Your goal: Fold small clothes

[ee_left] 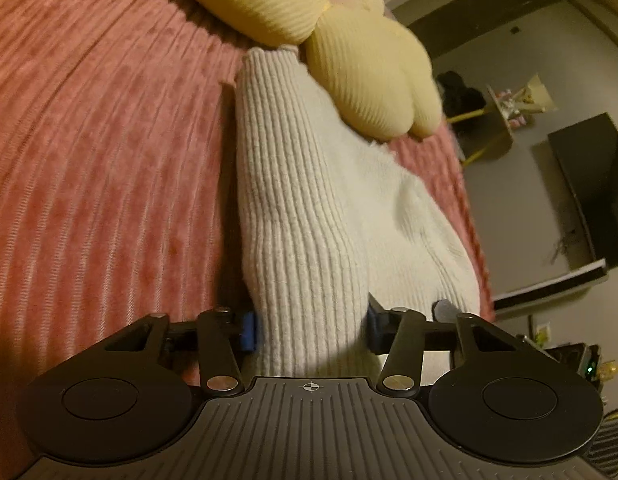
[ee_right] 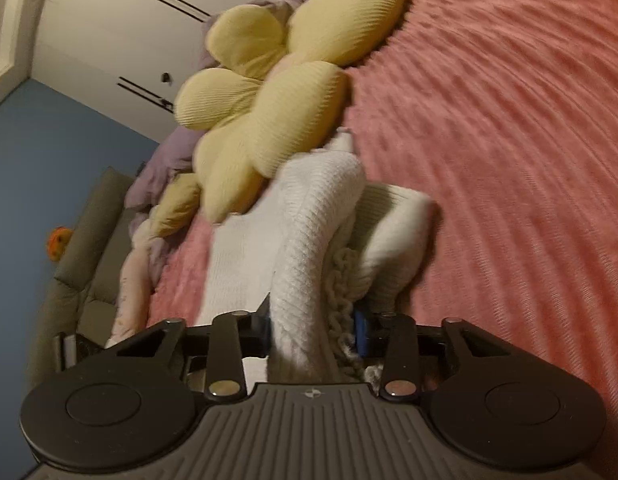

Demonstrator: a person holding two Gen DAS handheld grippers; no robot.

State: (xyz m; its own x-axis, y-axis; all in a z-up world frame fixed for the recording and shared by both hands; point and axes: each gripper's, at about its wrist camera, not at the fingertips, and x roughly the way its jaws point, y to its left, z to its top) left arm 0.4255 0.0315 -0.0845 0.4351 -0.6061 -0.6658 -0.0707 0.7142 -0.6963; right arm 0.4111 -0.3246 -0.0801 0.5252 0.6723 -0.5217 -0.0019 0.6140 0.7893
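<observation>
Both of your grippers pinch the white knit garment point(ee_left: 305, 208) over the pink bedspread point(ee_left: 101, 140).

Your left gripper point(ee_left: 309, 328) clamps a ribbed fold; the garment's long axis runs away from it, its far cuff touching the yellow flower pillow point(ee_left: 349, 64). Your right gripper point(ee_right: 315, 332) squeezes a bunched fold with a braided cord point(ee_right: 343, 280); that end also points toward the pillow, which lies over the garment's far edge. No readable writing shows.

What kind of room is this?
Most likely a bedroom: a pink bedspread covers a bed, a yellow flower pillow lies on it, and white wardrobe doors stand behind.
</observation>
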